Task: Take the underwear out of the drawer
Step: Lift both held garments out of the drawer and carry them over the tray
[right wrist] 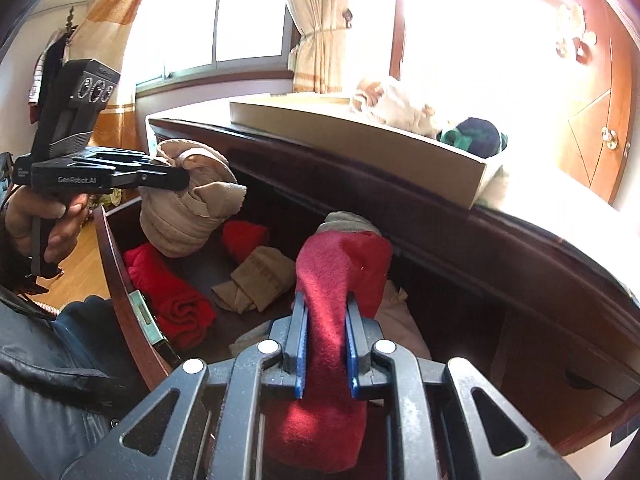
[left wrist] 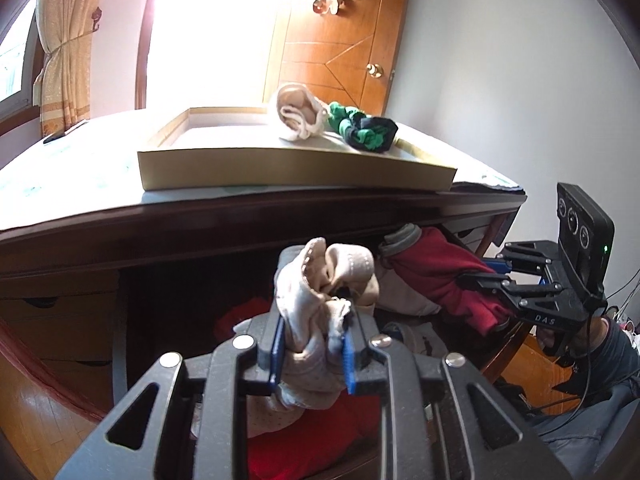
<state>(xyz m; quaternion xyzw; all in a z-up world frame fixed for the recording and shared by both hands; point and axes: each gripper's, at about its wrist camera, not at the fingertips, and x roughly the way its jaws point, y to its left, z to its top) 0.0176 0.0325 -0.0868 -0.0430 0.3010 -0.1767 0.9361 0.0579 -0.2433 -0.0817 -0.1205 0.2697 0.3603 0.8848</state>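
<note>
My left gripper is shut on a rolled beige underwear and holds it above the open drawer; the roll also shows in the right wrist view. My right gripper is shut on a rolled red underwear with a grey waistband, also lifted over the drawer; it shows in the left wrist view. Inside the drawer lie red rolls and a beige folded piece.
A shallow cardboard tray sits on the dresser top and holds a beige roll and a green-and-black roll. The dark dresser edge overhangs the drawer. A wooden door and curtained window stand behind.
</note>
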